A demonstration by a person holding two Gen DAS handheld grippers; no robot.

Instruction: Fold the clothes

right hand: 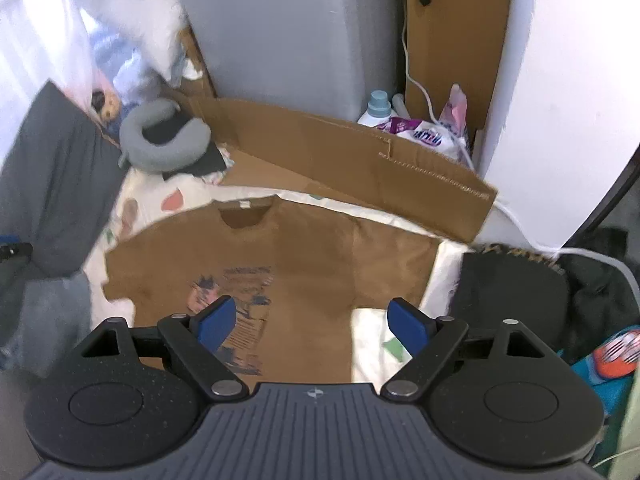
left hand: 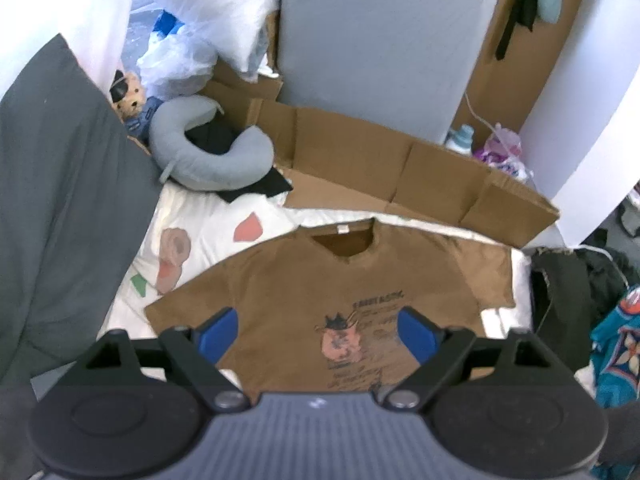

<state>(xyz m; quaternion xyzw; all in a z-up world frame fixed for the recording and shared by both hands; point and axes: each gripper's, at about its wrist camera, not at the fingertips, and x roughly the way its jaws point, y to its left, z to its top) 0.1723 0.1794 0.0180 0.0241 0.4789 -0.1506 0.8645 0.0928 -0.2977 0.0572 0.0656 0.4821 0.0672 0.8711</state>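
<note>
A brown T-shirt (left hand: 288,280) with a printed figure on its chest lies spread flat, face up, on a white patterned sheet (left hand: 200,224), collar toward the far side. In the right wrist view the same T-shirt (right hand: 320,256) fills the middle, both short sleeves laid out. My left gripper (left hand: 318,330) hangs above the shirt's chest print, open, with nothing between its blue pads (left hand: 219,334). Over the shirt's right lower side and the bare sheet hovers my right gripper (right hand: 312,326), also open and holding nothing.
A flattened cardboard box (left hand: 400,168) lies behind the shirt. A grey neck pillow (left hand: 208,152) and a stuffed bear (left hand: 130,96) sit at the back left. Dark grey cloth (left hand: 60,200) lies left, a black garment (right hand: 508,288) and teal clothing (left hand: 620,344) right. Bottles (right hand: 378,110) stand behind.
</note>
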